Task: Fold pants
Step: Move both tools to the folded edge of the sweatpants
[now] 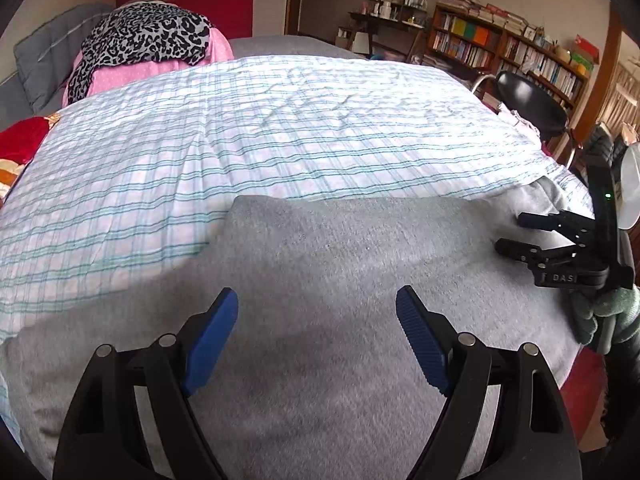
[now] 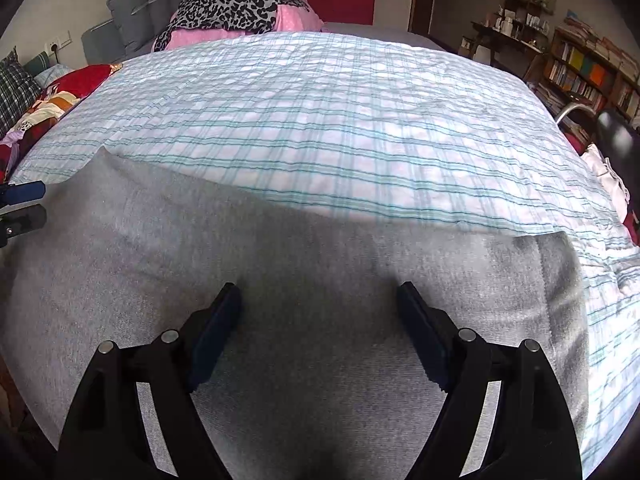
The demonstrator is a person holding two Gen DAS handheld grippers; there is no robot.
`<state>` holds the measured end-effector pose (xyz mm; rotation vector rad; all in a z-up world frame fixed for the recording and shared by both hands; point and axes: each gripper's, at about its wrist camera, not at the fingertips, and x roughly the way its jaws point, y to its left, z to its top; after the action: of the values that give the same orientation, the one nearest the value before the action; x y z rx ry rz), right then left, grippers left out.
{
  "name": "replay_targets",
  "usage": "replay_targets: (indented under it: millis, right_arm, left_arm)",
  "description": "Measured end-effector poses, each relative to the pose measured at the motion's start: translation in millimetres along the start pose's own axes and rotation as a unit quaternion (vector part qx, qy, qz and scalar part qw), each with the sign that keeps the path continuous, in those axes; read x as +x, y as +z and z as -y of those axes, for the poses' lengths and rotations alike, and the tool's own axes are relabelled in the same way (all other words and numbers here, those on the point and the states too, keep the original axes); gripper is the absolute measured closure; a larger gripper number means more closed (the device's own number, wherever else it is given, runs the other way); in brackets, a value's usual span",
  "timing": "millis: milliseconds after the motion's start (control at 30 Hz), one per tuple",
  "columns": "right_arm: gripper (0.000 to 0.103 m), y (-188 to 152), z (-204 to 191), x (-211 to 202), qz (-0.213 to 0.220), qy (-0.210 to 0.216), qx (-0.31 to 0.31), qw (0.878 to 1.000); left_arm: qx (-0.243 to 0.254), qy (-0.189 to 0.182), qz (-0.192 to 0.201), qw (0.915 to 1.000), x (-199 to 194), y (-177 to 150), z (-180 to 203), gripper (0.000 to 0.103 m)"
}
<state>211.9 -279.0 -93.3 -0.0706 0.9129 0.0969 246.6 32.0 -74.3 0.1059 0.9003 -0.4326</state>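
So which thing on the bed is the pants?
Find the big bed with the blue-and-white checked sheet. The pants lie flat along its near edge, below both open grippers. They are plain grey and fuzzy, while the clothes pile at the far end is pink and leopard-spotted.

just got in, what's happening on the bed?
A person is folding grey pants laid flat on a plaid bedsheet. They hold a handheld gripper in each hand. The left gripper and right gripper are both over the fabric with jaws open and nothing between them. The pants look partly folded into a rough rectangle; no grasp is underway.
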Motion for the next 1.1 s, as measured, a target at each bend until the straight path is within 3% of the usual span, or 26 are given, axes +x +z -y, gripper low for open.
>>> replay_targets:
  millis: [133,267,433,633,767,933,1100]
  right_arm:
    - [0.022,4,26,-17,0.031,-0.030,0.022,0.999]
    - [0.022,9,75,-3,0.011,-0.050,0.075,0.996]
    - [0.027,-3,110,9,0.004,-0.015,0.122,0.992]
    - [0.027,-9,94,-15,0.038,-0.063,0.102,0.992]
    - [0.026,-27,65,-55,0.079,-0.028,0.077,0.994]
    - [0.026,-63,14,-85,0.094,0.011,0.011,0.995]
    - [0.026,-99,-17,-92,0.084,0.029,-0.012,0.996]
  left_arm:
    - [0.002,0.004,-0.021,0.9998,34,24,5,0.022]
    - [-0.020,0.029,-0.045,0.9984,72,43,-5,0.022]
    - [-0.045,0.038,-0.060,0.9964,101,51,-27,0.022]
    - [-0.027,0.068,-0.048,0.9962,102,51,-21,0.022]
    - [-0.009,0.103,-0.031,0.9941,82,45,-6,0.022]
    - [0.043,0.060,-0.006,0.9972,51,24,40,0.022]
    - [0.093,0.006,0.009,0.9956,22,-5,93,0.022]
